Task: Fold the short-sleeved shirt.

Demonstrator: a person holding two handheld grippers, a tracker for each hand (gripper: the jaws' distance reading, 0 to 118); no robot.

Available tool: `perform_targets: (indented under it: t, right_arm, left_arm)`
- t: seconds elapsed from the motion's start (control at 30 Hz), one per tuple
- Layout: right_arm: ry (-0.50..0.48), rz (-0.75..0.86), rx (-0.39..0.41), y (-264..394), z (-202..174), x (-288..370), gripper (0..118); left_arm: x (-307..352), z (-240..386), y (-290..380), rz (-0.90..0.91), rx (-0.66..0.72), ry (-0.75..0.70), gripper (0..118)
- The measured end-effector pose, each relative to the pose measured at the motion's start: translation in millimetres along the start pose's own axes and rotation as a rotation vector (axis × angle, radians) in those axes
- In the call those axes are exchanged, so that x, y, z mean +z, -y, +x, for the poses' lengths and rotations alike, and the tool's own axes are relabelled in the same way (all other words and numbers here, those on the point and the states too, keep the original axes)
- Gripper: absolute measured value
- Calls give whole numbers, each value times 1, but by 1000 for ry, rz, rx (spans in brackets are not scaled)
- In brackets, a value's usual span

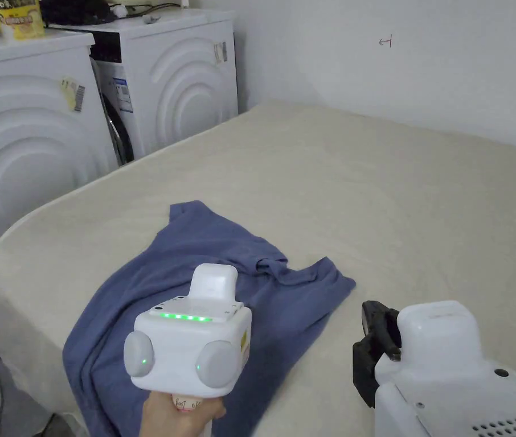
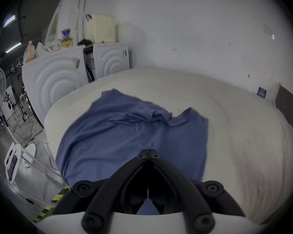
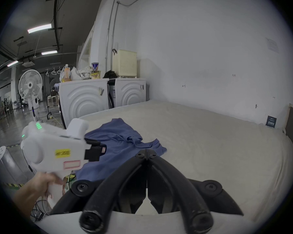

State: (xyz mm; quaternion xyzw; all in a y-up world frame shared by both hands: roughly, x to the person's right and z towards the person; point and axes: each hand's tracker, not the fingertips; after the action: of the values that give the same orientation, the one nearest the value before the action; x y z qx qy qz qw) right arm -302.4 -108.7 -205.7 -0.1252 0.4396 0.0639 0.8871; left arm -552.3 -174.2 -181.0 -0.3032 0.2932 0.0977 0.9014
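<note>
Currently both raised: left hand-held gripper (image 2: pixel 148 154) hovers over the rumpled blue shirt (image 1: pixel 194 267) at the bed's (image 1: pixel 393 188) near-left corner, jaws clenched empty; right hand-held gripper (image 3: pixel 147 153) beside it, likewise clenched empty.

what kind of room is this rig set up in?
Probably a laundry corner of a big industrial hall, staged for garment handling. Two washing machines stand by the wall beside a cloth-covered table holding the blue shirt. The right gripper view shows a high ceiling with strip lights and a standing fan.
</note>
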Motion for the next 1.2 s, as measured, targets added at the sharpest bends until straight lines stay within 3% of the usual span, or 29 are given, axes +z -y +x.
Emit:
perform_targets:
  t: [0.03,0.07,0.1,0.13,0.2,0.3,0.47,0.6,0.7,0.97,1.0,1.13,1.2]
  right_arm:
    - [1,-9,7,1,0,-4,0]
    - [-2,-13,6,2,1,-8,0]
    - [-5,-15,1,3,2,-10,0]
    - [-7,-22,-6,3,4,-13,0]
    - [-6,-32,-17,4,6,-17,0]
    - [-2,-45,-15,7,8,-19,0]
    - [3,-60,-6,9,10,-16,0]
    - [3,-65,-1,9,10,-15,0]
    - [1,-65,-12,8,12,-15,0]
    - [0,-93,-21,14,17,-15,0]
    - [2,-99,-21,15,18,-15,0]
    - [9,-112,-36,17,23,-17,0]
    - [12,-116,-44,18,25,-17,0]
  left_arm:
    - [-10,-1,-3,-28,-13,-2,1]
    - [-18,-1,-5,-4,-6,-12,10]
    - [-22,0,-5,-12,-18,-18,30]
    - [-27,-1,-6,-17,-19,-16,68]
    - [-37,-4,-10,-49,1,-1,112]
    - [-44,-5,-11,-90,13,29,118]
    - [-59,-4,-11,-144,15,28,118]
    - [-83,-6,2,-295,-10,34,118]
    - [-71,-13,17,-132,9,60,118]
    - [-68,-3,2,-235,24,15,115]
    - [-67,-2,1,-230,26,13,107]
    - [-61,-6,0,-117,29,-73,18]
    - [-59,-6,2,-148,-4,-93,16]
